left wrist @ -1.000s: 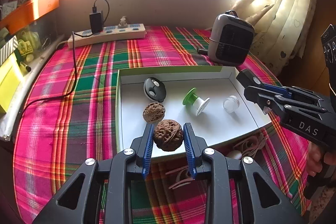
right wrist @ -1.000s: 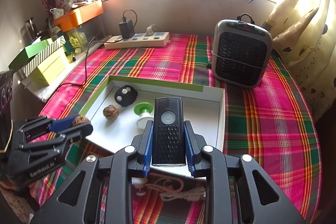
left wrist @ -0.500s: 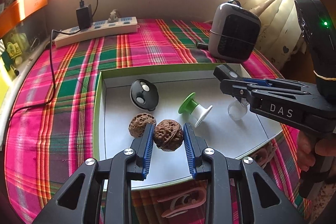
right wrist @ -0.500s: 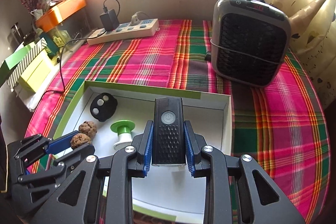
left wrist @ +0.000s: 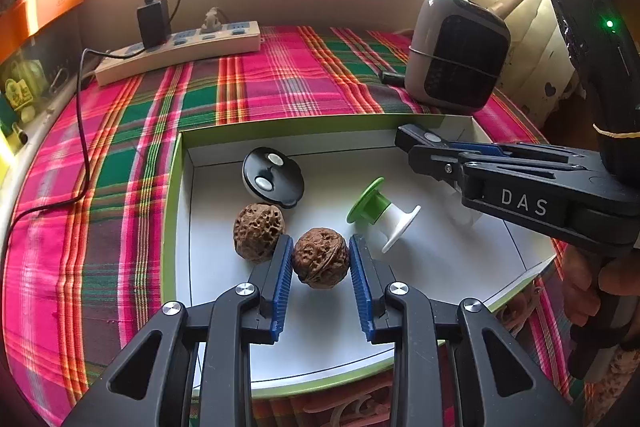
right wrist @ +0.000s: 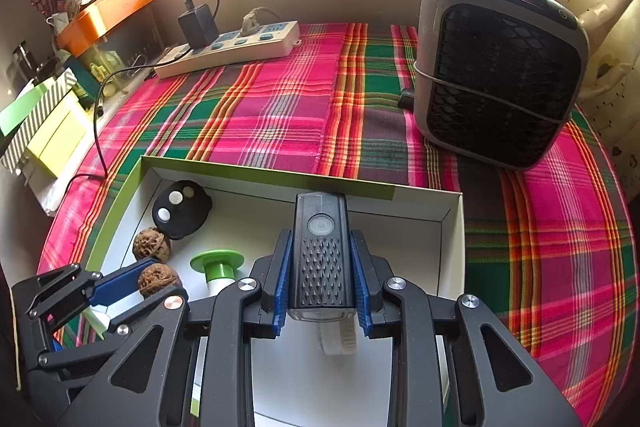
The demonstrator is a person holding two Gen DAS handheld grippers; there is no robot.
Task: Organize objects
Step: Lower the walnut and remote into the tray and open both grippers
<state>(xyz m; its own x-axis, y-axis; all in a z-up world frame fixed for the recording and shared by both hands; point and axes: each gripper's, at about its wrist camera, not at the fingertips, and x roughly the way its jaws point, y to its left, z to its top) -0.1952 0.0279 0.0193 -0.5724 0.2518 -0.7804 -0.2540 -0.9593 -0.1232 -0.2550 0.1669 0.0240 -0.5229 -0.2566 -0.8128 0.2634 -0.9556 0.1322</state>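
Blue pads of my left gripper (left wrist: 320,259) clamp a walnut (left wrist: 320,257) over the white box (left wrist: 432,263), beside a second walnut (left wrist: 258,237); right gripper (right wrist: 322,267) holds a black bike light (right wrist: 322,251) over the same box

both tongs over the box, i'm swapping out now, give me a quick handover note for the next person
Left tongs: shut on a walnut, over the white box.
Right tongs: shut on a black bike light, also over the box.
Already in the box: second walnut, black round fob, green-and-white spool.
Left to do: set down both held items.
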